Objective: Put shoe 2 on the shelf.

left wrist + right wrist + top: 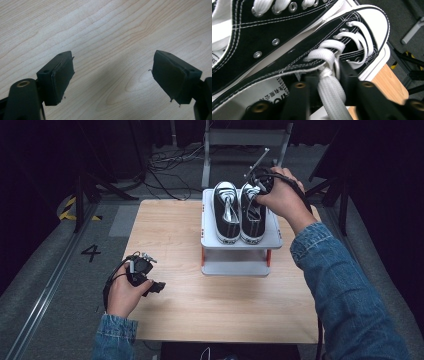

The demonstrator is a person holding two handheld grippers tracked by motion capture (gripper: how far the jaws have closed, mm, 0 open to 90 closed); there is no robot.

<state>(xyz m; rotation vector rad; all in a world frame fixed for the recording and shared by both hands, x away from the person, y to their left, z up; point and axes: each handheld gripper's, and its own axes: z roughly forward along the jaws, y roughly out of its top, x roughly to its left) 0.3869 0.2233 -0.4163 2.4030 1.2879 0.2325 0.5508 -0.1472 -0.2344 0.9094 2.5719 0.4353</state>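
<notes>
White lace (329,87) is running between the right gripper's (329,75) black jaws, which are reaching into the right-hand sneaker (317,62); whether they are pinching it cannot be told; both sneakers are sitting side by side on the grey rack (275,240) at the table's (170,230) far edge; left gripper (112,75) is resting released, jaws spread over bare wood, near the table's left edge.

Black canvas shoes (239,217), pale matt wood table (170,235).
</notes>
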